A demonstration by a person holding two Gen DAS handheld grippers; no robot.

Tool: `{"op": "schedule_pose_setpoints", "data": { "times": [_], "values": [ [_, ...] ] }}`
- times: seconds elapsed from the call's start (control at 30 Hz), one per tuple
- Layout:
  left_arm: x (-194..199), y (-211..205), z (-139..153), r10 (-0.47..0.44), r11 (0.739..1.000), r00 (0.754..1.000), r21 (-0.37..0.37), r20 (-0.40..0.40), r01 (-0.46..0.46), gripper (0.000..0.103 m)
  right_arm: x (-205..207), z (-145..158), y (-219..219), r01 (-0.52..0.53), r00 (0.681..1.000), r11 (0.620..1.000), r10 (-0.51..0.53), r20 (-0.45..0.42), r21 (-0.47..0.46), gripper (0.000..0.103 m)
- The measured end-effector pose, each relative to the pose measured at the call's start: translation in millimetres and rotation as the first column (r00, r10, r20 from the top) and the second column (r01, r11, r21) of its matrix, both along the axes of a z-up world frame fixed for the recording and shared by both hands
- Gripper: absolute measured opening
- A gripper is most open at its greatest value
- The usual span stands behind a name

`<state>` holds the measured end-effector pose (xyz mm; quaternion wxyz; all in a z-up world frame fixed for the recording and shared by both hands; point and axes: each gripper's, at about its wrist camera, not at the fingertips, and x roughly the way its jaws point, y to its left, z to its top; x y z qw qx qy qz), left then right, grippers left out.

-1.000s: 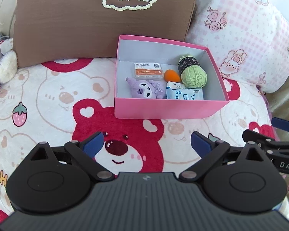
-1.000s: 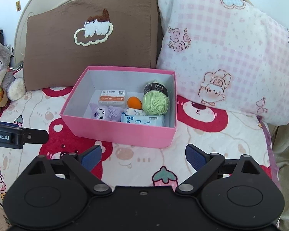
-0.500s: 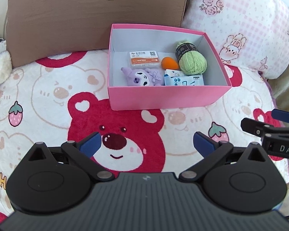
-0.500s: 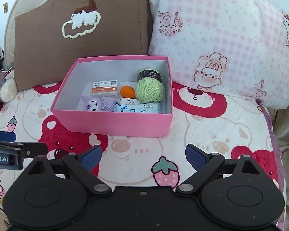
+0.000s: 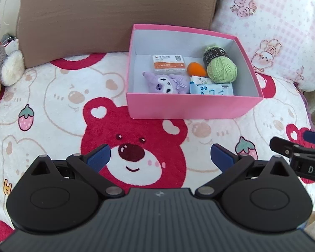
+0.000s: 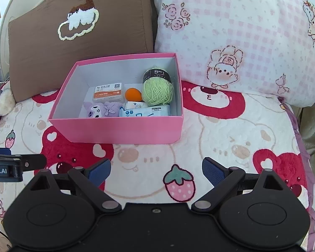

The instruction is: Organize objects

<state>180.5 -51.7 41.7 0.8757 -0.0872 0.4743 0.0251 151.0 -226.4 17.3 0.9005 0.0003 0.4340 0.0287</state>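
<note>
A pink box (image 5: pixel 191 108) (image 6: pixel 124 131) stands on the bear-print blanket. Inside lie a green yarn ball (image 5: pixel 220 68) (image 6: pixel 158 88), an orange egg-shaped toy (image 5: pixel 196 69) (image 6: pixel 133 94), a purple plush (image 5: pixel 166 83) (image 6: pixel 101 109), a clear card case with an orange label (image 5: pixel 168 64) (image 6: pixel 108 93) and a blue-white tissue pack (image 5: pixel 211 88) (image 6: pixel 143 111). My left gripper (image 5: pixel 159 157) is open and empty, over the blanket in front of the box. My right gripper (image 6: pixel 156 171) is open and empty, also in front of the box.
A brown pillow (image 5: pixel 115 14) (image 6: pixel 77 33) and a pink checked pillow (image 5: pixel 279 31) (image 6: pixel 241 35) lean behind the box. A grey plush rabbit (image 5: pixel 2 58) sits at the far left. The other gripper shows at each view's edge (image 5: pixel 300 157) (image 6: pixel 12 164).
Both grippers have shifted slightly and the box looks a little nearer in both views. Both stay open and empty. The box contents have not moved.
</note>
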Motion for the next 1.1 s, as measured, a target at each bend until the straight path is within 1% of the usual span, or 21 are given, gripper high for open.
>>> {"op": "schedule_pose_setpoints", "data": {
  "times": [0.1, 0.23, 0.3, 0.4, 0.47, 0.53, 0.73, 0.87, 0.93, 1.1],
  "values": [
    [-1.7, -0.8, 3.8, -0.001, 1.0, 1.0, 0.017, 0.008, 0.001, 0.103, -1.2, 1.6, -1.5, 0.005, 1.0, 1.0, -0.005, 0.003, 0.0, 0.096],
    [-2.2, -1.7, 4.8, -0.009, 1.0, 1.0, 0.006, 0.005, 0.009, 0.103, -2.0, 1.9, -3.8, 0.011, 1.0, 1.0, -0.011, 0.002, 0.0, 0.096],
    [-1.5, -2.8, 4.2, -0.009, 1.0, 1.0, 0.017, -0.001, 0.009, 0.103, -1.5, 1.3, -4.9, 0.012, 1.0, 1.0, -0.012, 0.0, -0.002, 0.096],
    [1.8, -3.8, 0.2, -0.013, 0.999, 0.999, 0.033, -0.042, 0.015, 0.103, -0.8, -0.3, -6.9, 0.016, 1.0, 1.0, -0.016, -0.003, -0.003, 0.096],
    [3.8, -2.3, -3.8, -0.004, 1.0, 0.997, 0.024, -0.072, 0.005, 0.103, 0.0, -1.1, -8.2, 0.018, 1.0, 1.0, -0.018, -0.004, -0.004, 0.096],
    [3.9, -0.4, -5.4, 0.003, 1.0, 0.997, 0.016, -0.081, -0.001, 0.103, 0.7, -1.5, -9.2, 0.023, 1.0, 1.0, -0.023, -0.005, -0.004, 0.096],
    [2.2, -0.2, -3.9, -0.012, 1.0, 0.997, 0.024, -0.071, 0.014, 0.103, -0.4, -0.5, -10.6, 0.025, 1.0, 1.0, -0.025, -0.002, -0.004, 0.096],
    [5.0, 0.3, -8.7, 0.004, 0.999, 0.997, 0.05, -0.08, 0.0, 0.103, -0.3, -1.1, -9.8, 0.018, 1.0, 1.0, -0.018, -0.003, -0.011, 0.096],
    [6.2, 2.3, -10.0, 0.008, 0.999, 0.996, 0.044, -0.084, -0.004, 0.103, -0.2, -1.2, -9.9, 0.018, 1.0, 1.0, -0.018, -0.002, -0.011, 0.096],
    [6.5, 6.3, -11.6, 0.024, 0.998, 0.998, 0.054, -0.062, -0.021, 0.103, -2.6, 0.1, -7.6, 0.012, 1.0, 1.0, -0.012, 0.003, -0.016, 0.096]
  ]
}}
